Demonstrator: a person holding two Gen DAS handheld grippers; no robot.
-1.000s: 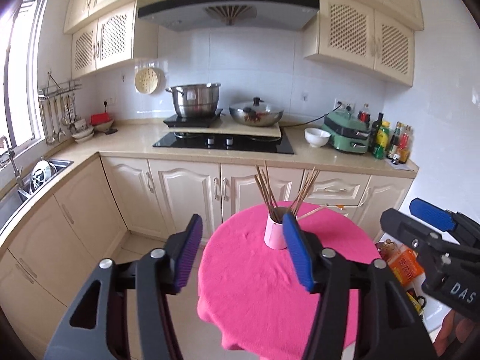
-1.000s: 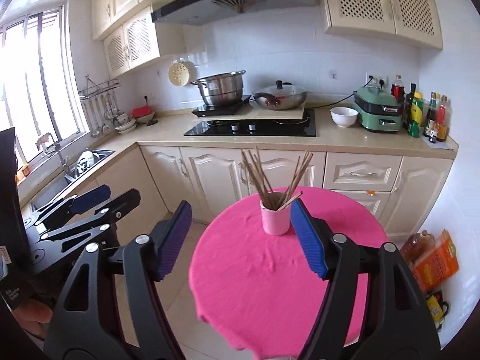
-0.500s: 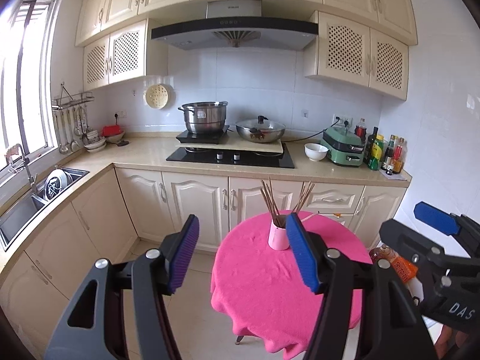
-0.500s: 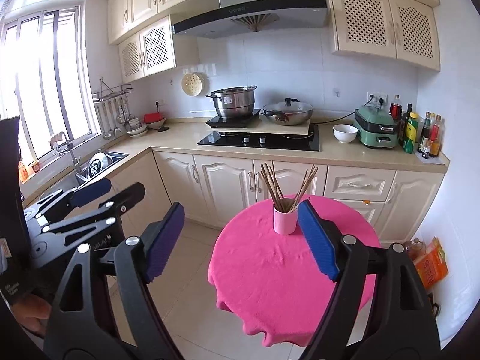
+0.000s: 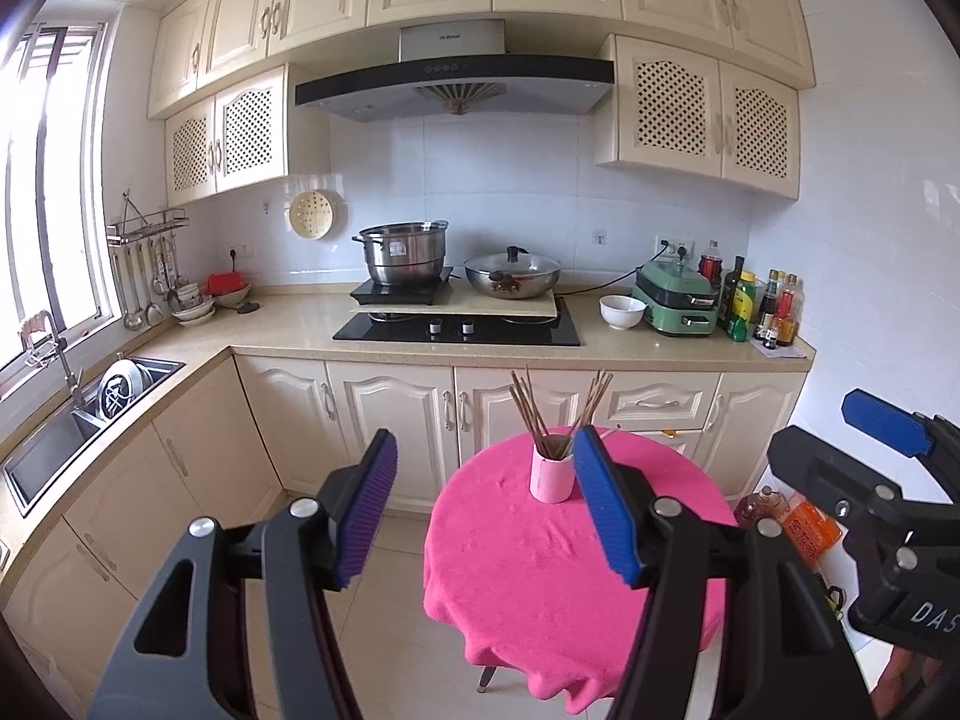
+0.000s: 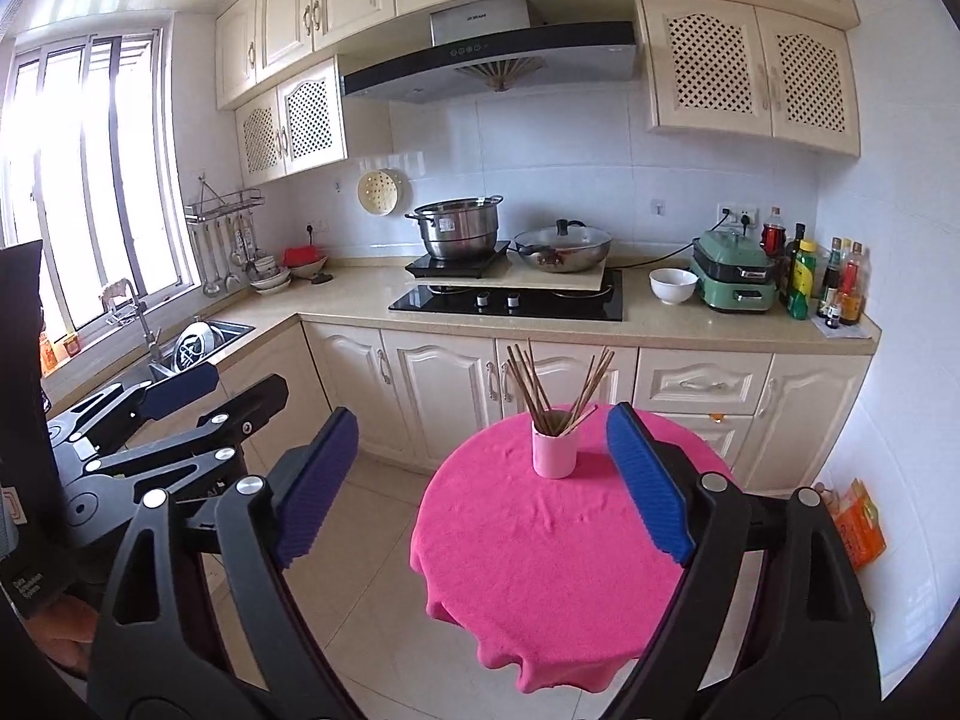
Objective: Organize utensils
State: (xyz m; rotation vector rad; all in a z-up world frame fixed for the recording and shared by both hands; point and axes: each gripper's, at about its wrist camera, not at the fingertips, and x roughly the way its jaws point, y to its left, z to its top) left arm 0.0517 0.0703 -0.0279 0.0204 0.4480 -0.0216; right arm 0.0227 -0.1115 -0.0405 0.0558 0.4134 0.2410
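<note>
The left claw (image 5: 483,507) is wide open with nothing between its two blue pads. The right claw (image 6: 483,489) is wide open too, and its jaws have just been opening more; nothing is between them either. Both claws hang in the air in front of a small round bench (image 6: 540,552) with a bright pink cloth over it. They do not touch it. In the left view the right claw shows at the right edge, and in the right view the left claw shows at the left edge.

A pink cup (image 6: 554,451) stands upright near the far side of the bench. Brown chopsticks (image 6: 534,384) stick up out of it, fanned out to both sides.

Behind the bench are cream cupboards and a long kitchen counter (image 5: 288,330) with a black stove (image 5: 456,330), a big steel pot (image 5: 405,255) and a pan with a lid (image 5: 513,275). A white bowl (image 5: 621,311) sits beside a green cooker (image 5: 678,300).
</note>
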